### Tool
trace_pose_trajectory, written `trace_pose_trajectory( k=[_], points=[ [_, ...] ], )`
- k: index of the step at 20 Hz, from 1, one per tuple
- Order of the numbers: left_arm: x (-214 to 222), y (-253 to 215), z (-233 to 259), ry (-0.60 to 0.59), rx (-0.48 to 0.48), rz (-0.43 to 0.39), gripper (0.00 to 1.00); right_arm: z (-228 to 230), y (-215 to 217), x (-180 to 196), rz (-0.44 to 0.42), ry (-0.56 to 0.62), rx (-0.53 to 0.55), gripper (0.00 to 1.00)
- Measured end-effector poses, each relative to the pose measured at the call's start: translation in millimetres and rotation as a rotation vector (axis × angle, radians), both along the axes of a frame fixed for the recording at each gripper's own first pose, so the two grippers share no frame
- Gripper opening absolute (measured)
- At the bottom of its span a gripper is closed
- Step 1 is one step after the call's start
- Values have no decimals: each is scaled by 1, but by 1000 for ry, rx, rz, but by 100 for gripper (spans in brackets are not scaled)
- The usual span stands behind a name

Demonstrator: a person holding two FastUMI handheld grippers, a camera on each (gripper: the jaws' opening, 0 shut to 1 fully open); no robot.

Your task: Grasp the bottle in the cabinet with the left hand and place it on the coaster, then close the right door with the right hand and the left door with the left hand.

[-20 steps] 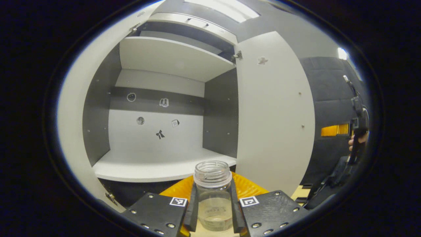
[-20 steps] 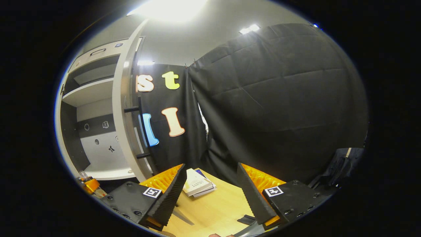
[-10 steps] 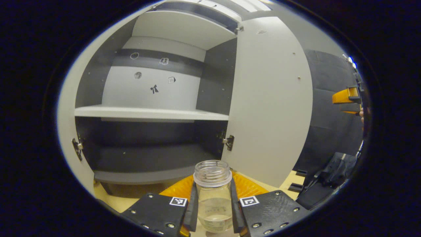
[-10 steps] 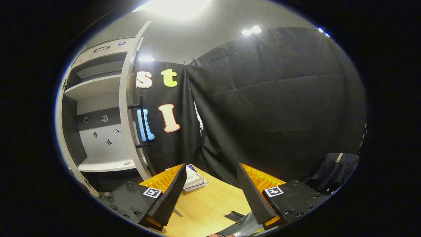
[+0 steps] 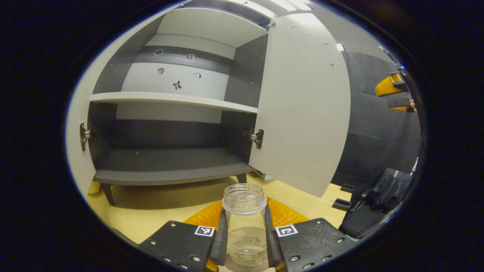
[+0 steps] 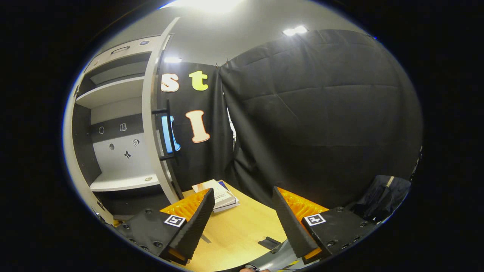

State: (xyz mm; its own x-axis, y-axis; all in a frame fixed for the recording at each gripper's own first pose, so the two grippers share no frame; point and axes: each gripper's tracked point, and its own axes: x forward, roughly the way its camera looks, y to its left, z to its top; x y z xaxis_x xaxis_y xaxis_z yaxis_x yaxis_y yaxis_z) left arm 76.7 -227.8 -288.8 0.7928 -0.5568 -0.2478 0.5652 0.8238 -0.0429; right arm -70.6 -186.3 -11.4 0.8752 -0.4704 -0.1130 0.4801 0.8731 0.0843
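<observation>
Bottle [image 5: 244, 223] gripped, cabinet [image 5: 170, 113] ahead, books [image 6: 217, 194] aside

Open cabinet [image 5: 170, 113] behind a held bottle [image 5: 244, 223].
Clamped upright between left gripper [image 5: 244, 241] fingers, before the cabinet; right door [image 5: 302, 109] swung out rightward; books [image 6: 217, 194] on table [image 6: 242, 230] beyond right gripper [image 6: 242, 223].

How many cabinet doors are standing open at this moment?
2. The right door swings out toward the camera in the left gripper view, beside the held bottle. The left door shows as a pale strip along that view's left rim, also open.
</observation>
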Motion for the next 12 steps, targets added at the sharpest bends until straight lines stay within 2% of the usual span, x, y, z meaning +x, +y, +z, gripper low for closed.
trace_pose_trajectory(
  k=[1,2,3,6,7,9,12],
  points=[
    [-3,-2,-3,-15,16,-8,44,0,-3,-1,-15,-4,6,98],
    [-7,-4,-6,-20,34,-18,38,0,-6,-1,-26,-3,8,98],
    [-10,-6,-13,-19,50,-26,50,-3,-8,-1,-32,2,13,98],
    [-13,-11,-21,-37,77,-46,52,-4,-10,-3,-43,11,16,98],
    [-13,-9,-22,-37,82,-47,41,-6,-10,-2,-44,14,18,98],
    [-18,-12,-20,-35,79,-49,53,-10,-10,-2,-44,25,19,98],
    [-20,-9,-23,-18,83,-57,47,-13,-11,-4,-52,38,22,98]
  ],
)
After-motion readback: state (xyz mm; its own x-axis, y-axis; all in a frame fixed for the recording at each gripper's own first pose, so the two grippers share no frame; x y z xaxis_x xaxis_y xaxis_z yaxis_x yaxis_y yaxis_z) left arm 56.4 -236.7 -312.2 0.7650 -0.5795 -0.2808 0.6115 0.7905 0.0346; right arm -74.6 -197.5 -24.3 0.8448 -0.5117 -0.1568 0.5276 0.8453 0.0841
